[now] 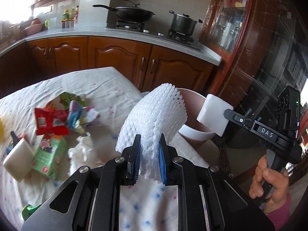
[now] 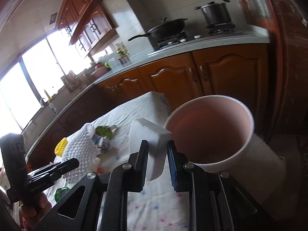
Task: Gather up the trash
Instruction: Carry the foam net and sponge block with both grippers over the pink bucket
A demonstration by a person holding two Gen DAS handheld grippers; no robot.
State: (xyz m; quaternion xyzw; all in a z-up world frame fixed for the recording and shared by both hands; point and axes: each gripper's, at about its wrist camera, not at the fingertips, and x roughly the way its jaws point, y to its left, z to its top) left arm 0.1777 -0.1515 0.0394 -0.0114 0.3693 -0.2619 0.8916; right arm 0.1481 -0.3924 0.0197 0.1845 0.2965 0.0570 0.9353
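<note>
Left gripper [image 1: 149, 150] clamping white foam net [image 1: 154, 117], angling downward over table [image 1: 107, 84]; right gripper [image 2: 157, 159] gripping white foam block [image 2: 149, 134], tilting beside bin [image 2: 248, 127]; right hand [image 1: 269, 184] gripping handle.

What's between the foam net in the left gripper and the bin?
Nothing. In the left wrist view the foam net overlaps the bin rim directly; the foam block hangs to the bin's other side.

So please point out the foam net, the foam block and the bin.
foam net [image 1: 156, 113]: left wrist view, middle of mesh.
foam block [image 2: 148, 136]: right wrist view, top face.
bin [image 2: 250, 119]: right wrist view, right rim.
</note>
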